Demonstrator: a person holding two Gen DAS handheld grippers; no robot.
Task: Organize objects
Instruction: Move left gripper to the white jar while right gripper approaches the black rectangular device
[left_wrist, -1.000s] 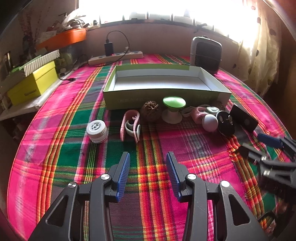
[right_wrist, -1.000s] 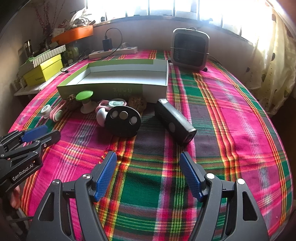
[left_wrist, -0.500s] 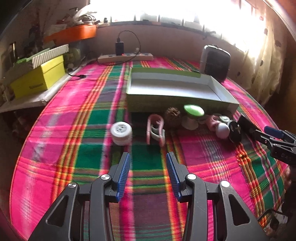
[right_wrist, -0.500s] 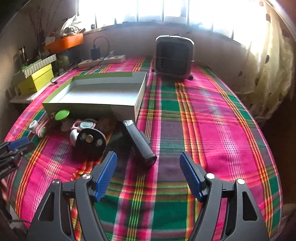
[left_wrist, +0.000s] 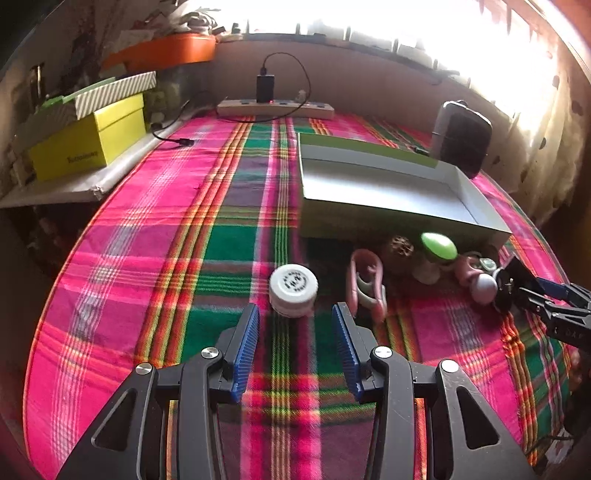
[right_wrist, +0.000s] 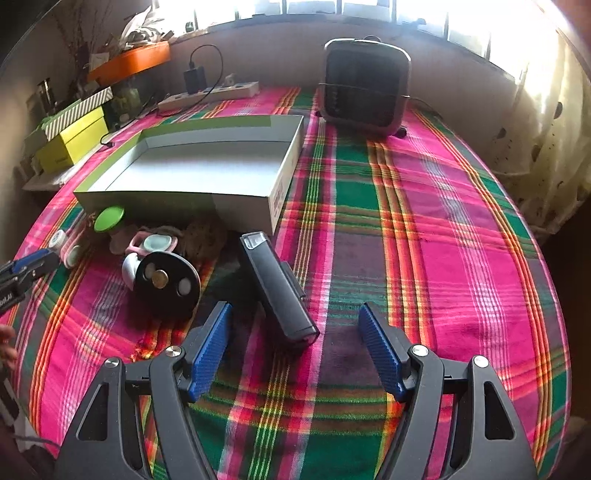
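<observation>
Step in hand, as I judge it: approach for a first pick. The box (left_wrist: 388, 184) holds nothing yet, and every small item lies on the plaid cloth (left_wrist: 207, 236) along its near wall.

Your left gripper (left_wrist: 295, 312) has its jaws apart and grips nothing. The white jar (left_wrist: 293, 290) sits at 12 o'clock from the fingertips, just beyond them and centred on the gap, not yet between the pads. The pink clip (left_wrist: 365, 282) lies at about 2 o'clock, near the right finger.

Your right gripper (right_wrist: 295, 321) is also spread wide and bare. The black bar (right_wrist: 279, 286) lies at 12 o'clock, its near end reaching into the gap and angled toward 11 o'clock. The black disc (right_wrist: 168, 282) rests at 10 o'clock, close to the left finger.

The green knob (left_wrist: 437, 247), the white ball (left_wrist: 484, 286) and the brown nut (left_wrist: 400, 245) cluster against the box wall.

Next move, left side: ease forward until the jar sits between the pads, keep clear of the pink clip, then close. The lid looks smooth; grip low on the body.

Right side: turn the wrist so the pads square across the bar's width before closing. Then lift over the box wall, which lies at 11 o'clock.
</observation>
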